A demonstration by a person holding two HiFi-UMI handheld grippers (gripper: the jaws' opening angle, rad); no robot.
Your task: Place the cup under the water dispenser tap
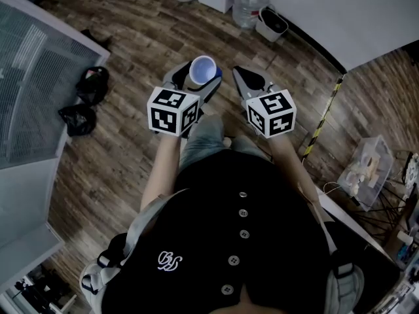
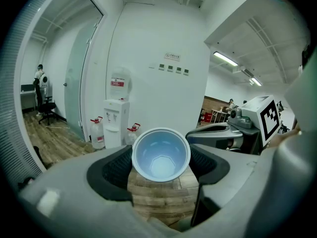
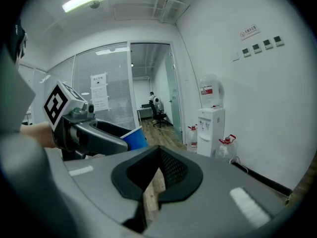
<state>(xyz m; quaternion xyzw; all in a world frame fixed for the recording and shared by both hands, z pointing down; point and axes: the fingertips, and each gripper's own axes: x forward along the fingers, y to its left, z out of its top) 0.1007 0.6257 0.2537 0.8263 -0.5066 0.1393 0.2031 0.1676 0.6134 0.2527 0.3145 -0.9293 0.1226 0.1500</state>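
Observation:
A blue paper cup [image 1: 203,70] with a white inside sits upright between the jaws of my left gripper [image 1: 195,85], which is shut on it. In the left gripper view the cup [image 2: 161,154] fills the gap, its mouth facing the camera, with a pad against each side. My right gripper [image 1: 252,84] hangs just to the right, shut with nothing in it; its pads [image 3: 171,170] nearly meet. The white water dispenser [image 2: 116,120] stands against the far wall, well ahead of both grippers, and shows as the dispenser [image 3: 210,128] in the right gripper view too.
Water bottles [image 2: 97,133] stand on the wooden floor on both sides of the dispenser. A large bottle [image 1: 251,2] and a small bin [image 1: 272,23] sit by the wall ahead. A glass partition [image 1: 33,77] runs on the left, and a desk edge [image 1: 340,214] on the right.

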